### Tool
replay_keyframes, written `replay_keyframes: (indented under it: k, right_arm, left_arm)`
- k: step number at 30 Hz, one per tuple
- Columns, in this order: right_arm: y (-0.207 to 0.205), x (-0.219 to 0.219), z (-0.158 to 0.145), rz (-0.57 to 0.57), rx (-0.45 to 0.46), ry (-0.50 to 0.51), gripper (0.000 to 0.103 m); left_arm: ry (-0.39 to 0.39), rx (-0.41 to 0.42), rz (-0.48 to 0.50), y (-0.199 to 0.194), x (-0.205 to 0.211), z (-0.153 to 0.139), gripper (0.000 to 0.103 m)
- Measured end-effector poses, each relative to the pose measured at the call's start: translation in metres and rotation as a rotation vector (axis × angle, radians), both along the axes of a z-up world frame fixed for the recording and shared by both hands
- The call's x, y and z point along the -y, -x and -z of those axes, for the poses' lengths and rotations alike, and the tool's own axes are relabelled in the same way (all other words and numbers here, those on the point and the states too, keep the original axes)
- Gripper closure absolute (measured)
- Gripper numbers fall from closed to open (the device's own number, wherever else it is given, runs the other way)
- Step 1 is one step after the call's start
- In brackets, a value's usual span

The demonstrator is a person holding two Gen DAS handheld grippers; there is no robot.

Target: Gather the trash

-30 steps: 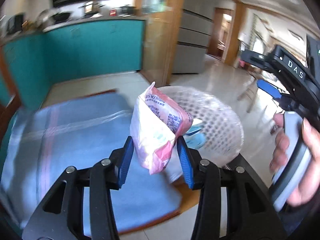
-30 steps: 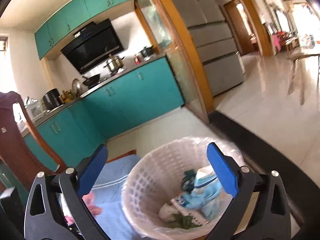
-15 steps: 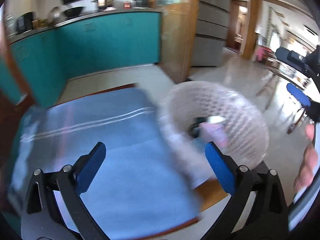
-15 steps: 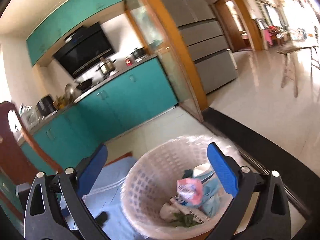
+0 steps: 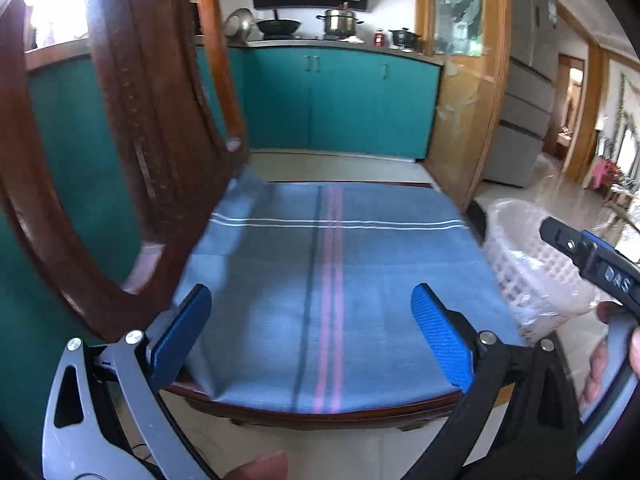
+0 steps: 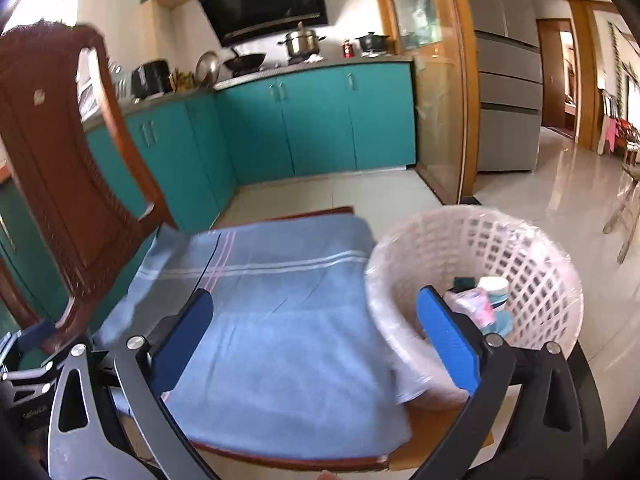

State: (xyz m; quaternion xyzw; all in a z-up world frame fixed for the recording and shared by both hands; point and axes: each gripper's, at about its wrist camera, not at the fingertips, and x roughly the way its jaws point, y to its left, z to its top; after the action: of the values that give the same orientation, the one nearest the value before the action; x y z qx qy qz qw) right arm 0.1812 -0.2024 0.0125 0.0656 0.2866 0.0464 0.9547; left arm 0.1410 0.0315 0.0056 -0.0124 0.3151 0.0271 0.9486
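Tongs wide apart on both sides, and nothing between either pair: your left gripper (image 5: 310, 330) hangs released over the blue cloth (image 5: 328, 280) on the chair seat, and your right gripper (image 6: 316, 330) is just as empty, its right pad sitting in front of the basket's near wall. The white basket (image 6: 532, 256) stands off to the right of both sets of tongs, at the seat's edge. The trash is inside it: a pink packet (image 6: 478, 304) lies in there on blue and white scraps, just beyond your right tong. I'd call the drop-off done, and you're now scanning for the next piece. The cloth between your tongs looks bare, so the next move calls for looking around the wooden chair back (image 5: 132, 140) on your left and the floor beyond.
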Motion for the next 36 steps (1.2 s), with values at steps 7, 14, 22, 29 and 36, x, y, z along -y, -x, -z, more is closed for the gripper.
replay_keyframes:
  k: [7,14,22,29,36]
  right_arm:
    - [0.0,-0.03,0.015,-0.016,-0.056,0.03,0.003]
    - [0.0,-0.044,0.025,-0.039,-0.068,0.068,0.003]
    - [0.001,-0.044,0.029,-0.032,-0.068,0.071,0.003]
    - [0.0,-0.038,0.03,-0.022,-0.069,0.064,0.003]
    - [0.0,-0.036,0.03,-0.021,-0.068,0.063,0.003]
  left_arm:
    - [-0.014,-0.003,-0.018,-0.005,-0.004,0.0,0.003]
    - [-0.006,0.002,0.001,-0.001,-0.001,-0.002,0.003]
    - [0.014,0.002,-0.003,0.0,-0.003,-0.003,0.003]
    - [0.009,0.0,0.003,0.0,-0.001,-0.003,0.003]
    - [0.004,-0.006,0.013,0.0,0.003,-0.001,0.003]
